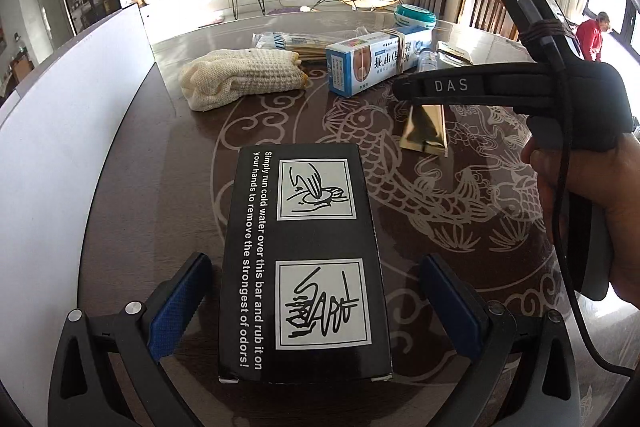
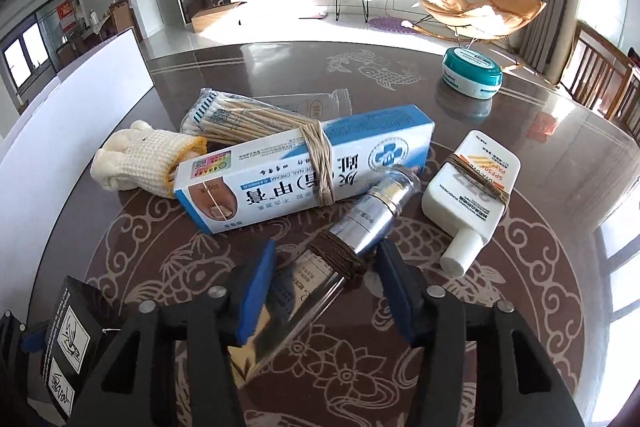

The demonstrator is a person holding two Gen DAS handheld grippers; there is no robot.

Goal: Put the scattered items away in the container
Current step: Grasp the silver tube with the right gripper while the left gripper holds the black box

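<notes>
The left hand-held gripper (image 1: 308, 311) stands wide over a black box (image 1: 306, 259) that lies flat on the table (image 1: 168, 131); the box sits lengthwise between the blue pads (image 1: 180, 303), with a gap on each side, so neither pad presses it. The right hand-held gripper (image 2: 324, 287) is narrow, its jaws set around a silver tube (image 2: 320, 267) whose crimped tail runs back between the pads; whether the pads actually press the tube I cannot tell. The tube is wound with brown cord (image 2: 338, 253), and its clear cap points away toward a blue-and-white box (image 2: 304, 175), which it touches. That box is bound with a rubber band to a pack of cotton swabs (image 2: 244, 123). Just left of it lies a knitted glove (image 2: 140, 159). To the right of the tube lies a white bottle (image 2: 472, 191), also tied with cord, and farther back, well apart, a teal jar (image 2: 472, 71). A white panel (image 1: 68, 115) stands along the table's left edge. In the left view a hand (image 1: 592, 211) grips the right tool's handle, with the tube's gold-looking tail below it.
</notes>
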